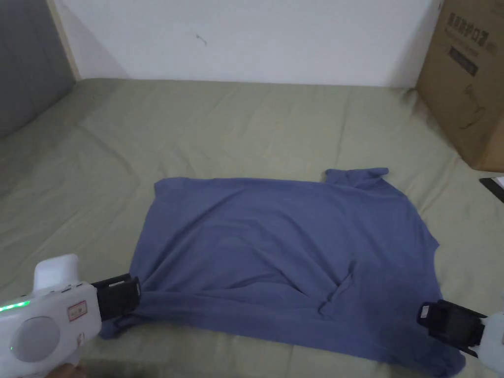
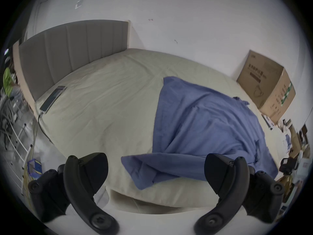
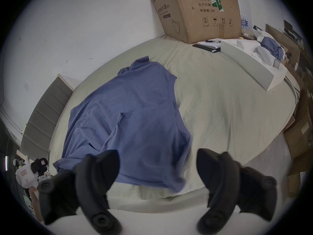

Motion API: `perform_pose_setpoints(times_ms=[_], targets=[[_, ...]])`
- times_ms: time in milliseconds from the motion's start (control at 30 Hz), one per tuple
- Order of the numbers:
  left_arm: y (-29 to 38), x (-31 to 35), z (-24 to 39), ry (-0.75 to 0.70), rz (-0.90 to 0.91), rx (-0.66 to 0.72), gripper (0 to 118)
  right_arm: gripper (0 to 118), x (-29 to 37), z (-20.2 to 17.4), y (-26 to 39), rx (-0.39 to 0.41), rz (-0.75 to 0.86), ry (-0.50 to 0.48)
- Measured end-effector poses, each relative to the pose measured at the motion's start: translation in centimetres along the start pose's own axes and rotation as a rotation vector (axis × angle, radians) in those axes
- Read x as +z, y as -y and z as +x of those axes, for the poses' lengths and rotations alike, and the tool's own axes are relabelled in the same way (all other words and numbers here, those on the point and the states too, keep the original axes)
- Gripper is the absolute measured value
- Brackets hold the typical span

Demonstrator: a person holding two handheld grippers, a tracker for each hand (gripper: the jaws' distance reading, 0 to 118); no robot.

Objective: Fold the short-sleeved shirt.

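Note:
A blue short-sleeved shirt (image 1: 285,266) lies spread on the bed, partly folded, with its collar at the far right and creases near the front edge. My left gripper (image 1: 129,293) sits at the shirt's near left corner. In the left gripper view that gripper (image 2: 156,169) is open, jaws wide apart, with the loose shirt corner (image 2: 140,170) lying between them. My right gripper (image 1: 430,315) is at the near right corner. In the right gripper view it (image 3: 157,167) is open too, the shirt's near edge (image 3: 152,170) in the gap.
The pale green bed sheet (image 1: 221,128) runs back to a white wall. A large cardboard box (image 1: 467,78) stands at the far right, with a dark flat item (image 1: 492,187) beside it. A grey headboard (image 2: 72,52) and a phone (image 2: 52,98) lie to the left.

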State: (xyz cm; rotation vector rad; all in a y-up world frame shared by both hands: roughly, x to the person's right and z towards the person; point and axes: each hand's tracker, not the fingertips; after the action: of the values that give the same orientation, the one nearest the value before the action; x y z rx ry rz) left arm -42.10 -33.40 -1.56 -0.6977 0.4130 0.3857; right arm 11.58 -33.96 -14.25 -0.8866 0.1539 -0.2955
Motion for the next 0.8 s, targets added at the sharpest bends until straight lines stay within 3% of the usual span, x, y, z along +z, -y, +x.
perform_pose_setpoints(times_ms=[133, 167, 200, 233, 267, 300, 333, 400, 467, 600, 667, 700, 733, 800], targets=[[0.7, 2.6, -1.2, 0.017, -0.016, 0.076, 113, 100, 2.2, -1.5, 0.0, 0.068, 0.044, -0.024], [1.1, 3.2, -1.3, 0.013, -0.002, 0.086, 113, 99, 2.6, -1.8, 0.1, 0.099, 0.051, -0.036], [1.4, 3.7, -1.4, 0.005, 0.007, 0.091, 109, 89, 2.9, -2.1, 0.3, 0.118, 0.063, -0.040], [1.7, 4.2, -1.6, -0.004, 0.014, 0.095, 98, 70, 3.1, -2.3, 0.4, 0.133, 0.063, -0.041], [2.2, 4.4, -1.8, -0.014, 0.029, 0.095, 75, 39, 3.1, -2.6, 0.5, 0.135, 0.055, -0.033], [2.5, 4.4, -1.9, -0.026, 0.024, 0.084, 36, 2, 2.9, -2.9, 0.7, 0.132, 0.061, -0.023], [2.6, 4.1, -2.0, -0.051, 0.004, 0.081, 16, 1, 2.8, -3.0, 0.9, 0.124, 0.074, -0.010], [3.2, 3.1, -2.8, -0.062, -0.050, 0.063, 12, 0, 2.4, -3.1, 0.9, 0.104, 0.036, -0.058], [3.5, 2.8, -2.5, -0.074, -0.058, 0.038, 0, 0, 2.1, -3.4, 1.0, 0.096, 0.030, -0.054], [2.7, 0.9, -3.1, 0.012, -0.053, 0.131, 0, 0, 1.6, -3.6, 1.2, 0.118, 0.007, -0.045], [1.9, 0.0, -3.1, -0.012, -0.039, 0.097, 0, 0, 1.5, -3.6, 1.3, 0.126, -0.005, -0.036], [1.5, -0.3, -3.1, -0.026, -0.020, 0.091, 9, 0, 1.5, -3.5, 1.3, 0.129, -0.008, -0.034], [0.9, -0.8, -3.3, -0.022, -0.003, 0.089, 34, 0, 1.4, -3.3, 1.2, 0.130, -0.011, -0.032], [-0.3, -2.3, -3.7, 0.002, -0.030, 0.107, 96, 0, 1.1, -2.7, 1.0, 0.123, -0.014, -0.029]])
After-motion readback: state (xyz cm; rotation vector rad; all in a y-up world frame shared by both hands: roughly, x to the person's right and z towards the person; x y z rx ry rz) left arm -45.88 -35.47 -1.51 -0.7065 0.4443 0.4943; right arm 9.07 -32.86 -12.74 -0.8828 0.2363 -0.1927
